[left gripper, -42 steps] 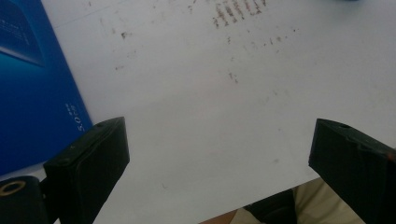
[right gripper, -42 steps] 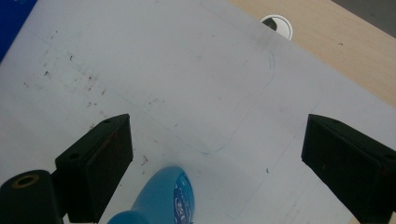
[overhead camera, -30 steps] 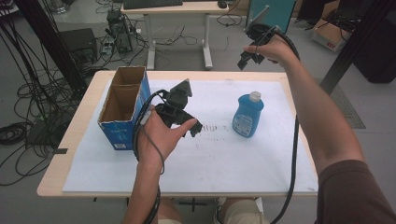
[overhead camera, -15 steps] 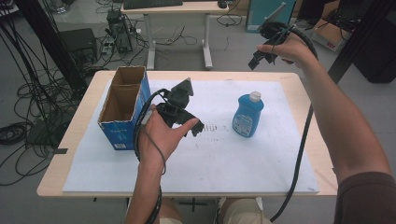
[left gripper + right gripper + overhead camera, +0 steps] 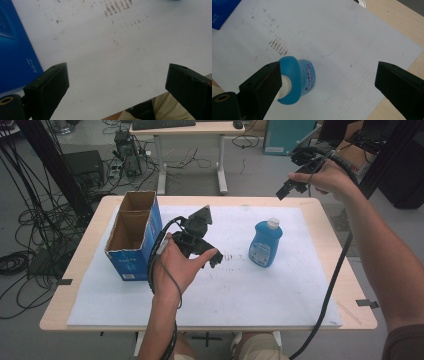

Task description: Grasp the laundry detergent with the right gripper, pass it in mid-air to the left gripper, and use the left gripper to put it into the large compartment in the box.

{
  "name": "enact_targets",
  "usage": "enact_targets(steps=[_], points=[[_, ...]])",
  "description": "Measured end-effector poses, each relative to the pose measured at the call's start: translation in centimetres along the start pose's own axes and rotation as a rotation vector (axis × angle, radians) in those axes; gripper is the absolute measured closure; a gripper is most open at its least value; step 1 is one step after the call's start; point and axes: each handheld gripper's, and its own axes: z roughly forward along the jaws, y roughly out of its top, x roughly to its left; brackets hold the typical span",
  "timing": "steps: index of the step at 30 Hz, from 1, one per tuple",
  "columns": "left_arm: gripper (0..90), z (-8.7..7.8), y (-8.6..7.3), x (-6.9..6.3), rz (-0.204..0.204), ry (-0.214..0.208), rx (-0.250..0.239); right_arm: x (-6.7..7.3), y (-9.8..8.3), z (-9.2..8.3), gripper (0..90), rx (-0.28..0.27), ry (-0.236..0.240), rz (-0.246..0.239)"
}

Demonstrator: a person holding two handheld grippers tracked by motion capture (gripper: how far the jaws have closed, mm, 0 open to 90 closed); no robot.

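The left tool (image 5: 200, 237) hovers low over the white sheet (image 5: 260, 285) on the desk (image 5: 350, 292), jaws wide and empty. The blue bottle (image 5: 265, 245) stands upright farther on. Beyond and above, the right tool (image 5: 292, 182) hangs open, holding nothing.

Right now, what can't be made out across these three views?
- Bottle label: too small in the high view; in the right gripper view the bottle is partly behind one jaw.
- Cardboard box interior: shadowed in the high view; cut off by the edge in the left gripper view.
- Right gripper: small and blurred against clutter in the high view.
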Motion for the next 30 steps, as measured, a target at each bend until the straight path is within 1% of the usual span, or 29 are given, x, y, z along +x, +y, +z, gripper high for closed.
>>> enact_targets(steps=[2,3,5,6,7,8,9,10,11,12,13,14,15,16,18,19,21,22,23,24,27,28,29,30], points=[[5.4,-0.1,0.0,-0.1,-0.003,-0.001,-0.005,0.0,-0.8,-0.5,6.6,-0.018,0.002,-0.006],[5.4,-0.1,0.0,-0.1,-0.003,-0.001,-0.005,0.0,-0.8,-0.5,6.6,-0.018,0.002,-0.006],[5.4,-0.1,0.0,-0.1,-0.005,-0.002,-0.006,0.0,-1.4,-0.7,6.5,-0.026,0.004,-0.008],[5.4,-0.1,-0.1,-0.2,-0.003,-0.003,-0.006,-0.1,-2.1,-0.8,6.5,-0.03,0.004,-0.029],[5.4,-0.1,0.0,-0.2,0.0,-0.004,-0.007,-0.1,-2.1,-0.8,6.5,-0.03,0.004,-0.029],[5.4,-0.1,0.0,-0.2,0.001,-0.005,-0.005,-0.4,-2.8,-0.8,6.4,-0.041,0.002,-0.08],[5.4,-0.1,0.0,-0.3,0.001,-0.006,-0.003,-0.4,-2.8,-0.8,6.4,-0.041,0.002,-0.08],[5.4,-0.1,0.0,-0.3,-0.001,-0.006,-0.006,-0.5,-3.3,-0.8,6.3,-0.05,0.011,-0.084],[5.4,0.0,0.0,-0.3,0.0,-0.008,-0.005,-0.4,-3.6,-0.8,6.2,-0.054,0.014,-0.071],[5.4,0.0,0.0,-0.4,0.001,-0.008,-0.004,-0.3,-4.6,-0.9,6.2,-0.051,0.021,-0.027],[5.4,0.0,0.0,-0.4,0.0,-0.009,-0.003,-0.3,-4.6,-0.9,6.2,-0.051,0.021,-0.027],[5.4,0.1,0.0,-0.3,-0.001,-0.01,-0.004,-0.3,-5.0,-1.0,6.2,-0.048,0.021,-0.023],[5.4,0.1,0.0,-0.3,0.001,-0.01,-0.003,-0.3,-5.6,-0.9,6.2,-0.059,0.026,-0.02],[5.4,0.1,0.0,-0.3,-0.001,-0.011,-0.001,-0.3,-6.3,-0.9,6.2,-0.07,0.029,-0.024],[5.4,0.1,0.0,-0.2,-0.001,-0.014,0.002,-0.4,-7.1,-0.9,6.1,-0.089,0.037,-0.034],[5.4,0.1,-0.1,-0.2,-0.002,-0.012,-0.003,-0.4,-7.1,-0.9,6.1,-0.089,0.037,-0.034],[5.4,0.1,-0.1,-0.2,-0.004,-0.013,-0.006,-0.5,-7.9,-0.9,6.1,-0.108,0.043,-0.04],[5.4,0.1,-0.1,-0.2,-0.004,-0.013,-0.006,-0.4,-8.5,-0.8,6.1,-0.12,0.048,-0.036],[5.4,0.1,-0.1,-0.2,-0.004,-0.012,-0.005,-0.4,-8.5,-0.8,6.1,-0.12,0.048,-0.036],[5.4,0.1,-0.1,-0.2,-0.004,-0.011,-0.004,-0.3,-9.2,-0.7,6.0,-0.125,0.051,-0.041],[5.4,0.2,-0.1,-0.2,-0.005,-0.014,-0.002,-0.3,-9.8,-0.5,6.0,-0.134,0.053,-0.052],[5.4,0.2,-0.2,-0.2,-0.005,-0.014,-0.003,-0.2,-10.3,-0.4,6.0,-0.149,0.051,-0.049],[5.4,0.2,-0.2,-0.2,-0.005,-0.014,-0.002,-0.2,-10.3,-0.4,6.0,-0.149,0.051,-0.049],[5.4,0.2,-0.2,-0.2,-0.005,-0.014,-0.002,-0.1,-10.7,-0.3,6.0,-0.147,0.05,-0.047]])
